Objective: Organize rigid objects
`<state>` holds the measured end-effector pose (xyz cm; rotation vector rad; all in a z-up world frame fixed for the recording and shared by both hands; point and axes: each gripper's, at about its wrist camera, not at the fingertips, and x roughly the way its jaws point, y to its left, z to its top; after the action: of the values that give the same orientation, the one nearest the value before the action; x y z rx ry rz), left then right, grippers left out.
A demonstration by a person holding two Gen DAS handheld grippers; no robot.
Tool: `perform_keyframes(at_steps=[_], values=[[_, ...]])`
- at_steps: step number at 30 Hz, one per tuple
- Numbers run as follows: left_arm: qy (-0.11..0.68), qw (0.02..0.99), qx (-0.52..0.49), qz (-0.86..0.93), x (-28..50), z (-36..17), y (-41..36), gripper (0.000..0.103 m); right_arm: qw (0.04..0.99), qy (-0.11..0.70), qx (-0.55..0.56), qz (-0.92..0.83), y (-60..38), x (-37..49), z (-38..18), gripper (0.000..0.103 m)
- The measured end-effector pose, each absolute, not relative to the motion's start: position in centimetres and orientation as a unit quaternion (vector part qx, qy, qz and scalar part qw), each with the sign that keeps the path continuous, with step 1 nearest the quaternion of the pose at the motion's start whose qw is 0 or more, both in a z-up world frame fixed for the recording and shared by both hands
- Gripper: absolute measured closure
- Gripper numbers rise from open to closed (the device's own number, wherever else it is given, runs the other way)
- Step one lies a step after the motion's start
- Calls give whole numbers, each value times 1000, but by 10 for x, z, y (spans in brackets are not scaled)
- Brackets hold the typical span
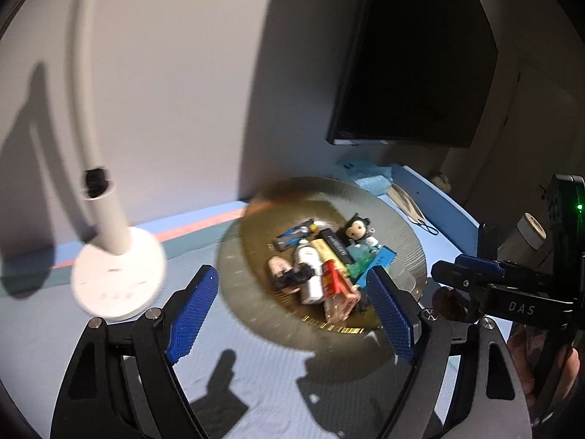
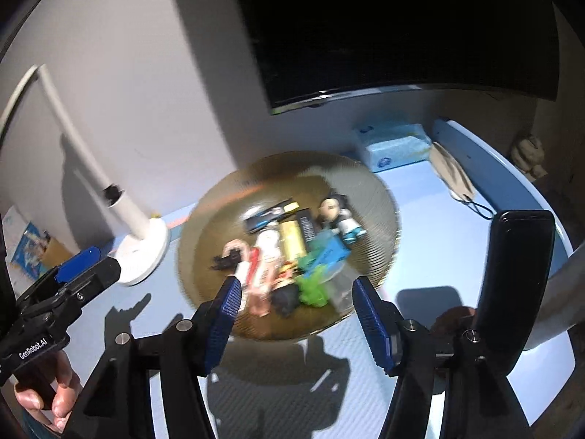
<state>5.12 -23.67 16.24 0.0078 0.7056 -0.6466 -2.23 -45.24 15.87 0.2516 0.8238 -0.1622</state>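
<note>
Both claws, left gripper (image 1: 289,314) and right gripper (image 2: 296,320), gape empty above the plate (image 1: 409,241) heaped with small stiff, light trinkets, the figurine (image 1: 356,232) probably easiest pinched at its body.

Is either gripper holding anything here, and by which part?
Nothing is held. The left gripper and right gripper both hover open before the round ribbed brown glass plate of small items.
</note>
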Motion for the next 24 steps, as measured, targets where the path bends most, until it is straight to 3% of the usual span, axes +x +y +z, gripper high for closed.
perform_keyframes(at_steps=[10, 18, 24], values=[[336, 914, -31, -224, 12, 162, -116, 21, 909, 410, 77, -9, -353, -27, 153, 41], [404, 903, -66, -128, -13, 80, -45, 21, 898, 436, 37, 48, -265, -20, 76, 36], [415, 905, -49, -82, -21, 36, -33, 21, 887, 456, 34, 56, -243, -18, 20, 36]])
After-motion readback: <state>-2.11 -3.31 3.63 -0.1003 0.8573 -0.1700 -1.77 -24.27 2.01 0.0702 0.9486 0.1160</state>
